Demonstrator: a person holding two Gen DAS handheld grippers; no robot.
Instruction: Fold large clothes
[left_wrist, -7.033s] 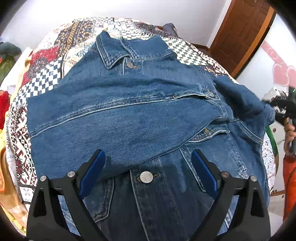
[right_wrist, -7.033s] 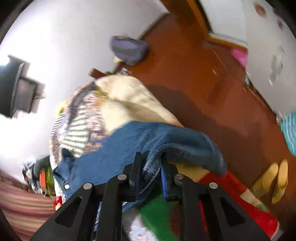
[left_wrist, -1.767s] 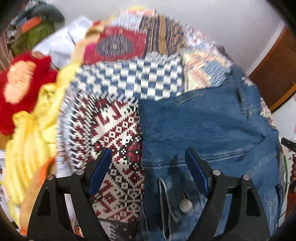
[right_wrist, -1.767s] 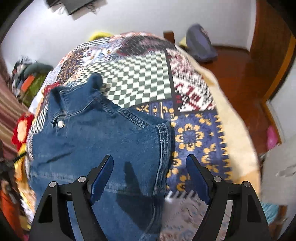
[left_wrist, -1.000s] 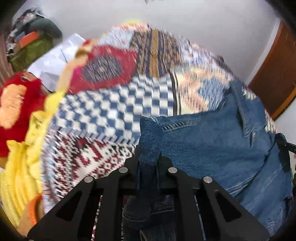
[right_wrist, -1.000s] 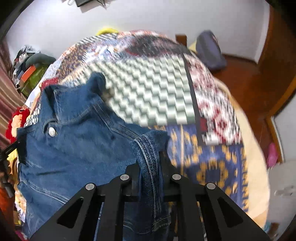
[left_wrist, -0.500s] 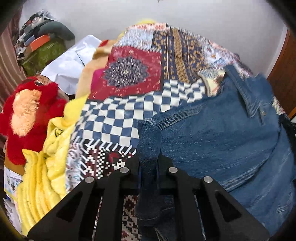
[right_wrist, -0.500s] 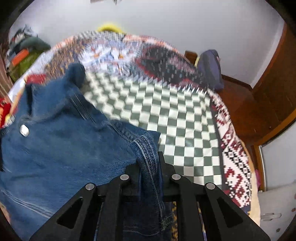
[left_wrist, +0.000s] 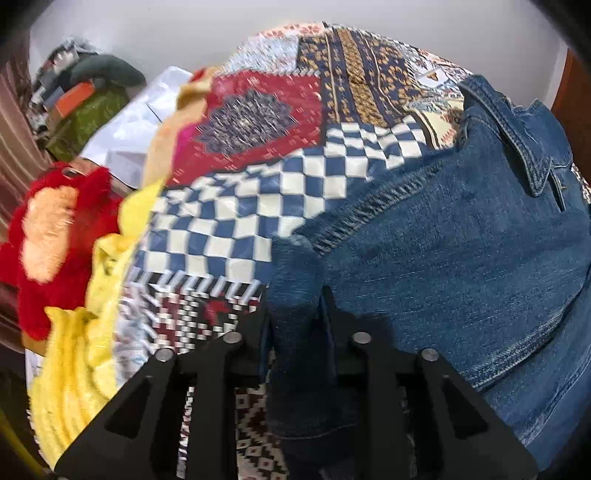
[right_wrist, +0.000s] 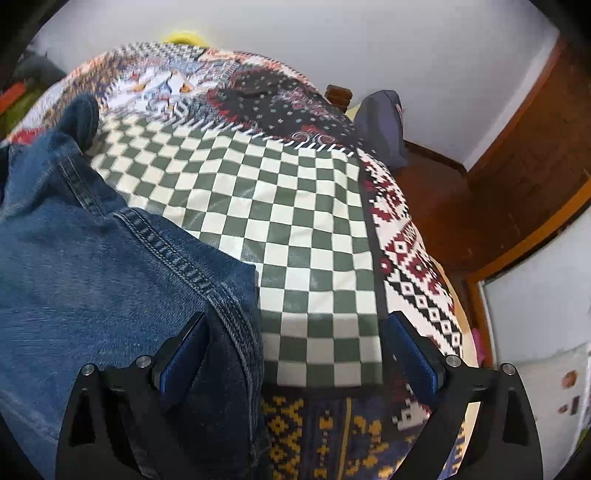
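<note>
A blue denim jacket (left_wrist: 461, 251) lies on a patchwork bedspread (left_wrist: 258, 206), collar toward the far side. My left gripper (left_wrist: 295, 314) is shut on the jacket's left edge, a bunched fold standing between the jaws. In the right wrist view the jacket (right_wrist: 92, 266) fills the left side. My right gripper (right_wrist: 295, 354) is open, with the jacket's right corner lying by its left finger (right_wrist: 181, 358) and checkered bedspread (right_wrist: 288, 221) between the fingers.
A red plush toy (left_wrist: 51, 229) and yellow fabric (left_wrist: 85, 332) lie at the bed's left edge. Clutter (left_wrist: 85, 99) is piled by the far left wall. A dark bag (right_wrist: 384, 122) sits on the wooden floor (right_wrist: 454, 206) beyond the bed's right side.
My right gripper has opened and let go of the jacket's right corner, which now rests on the bed. My left gripper stays shut on the left edge and has carried it farther across the bed.
</note>
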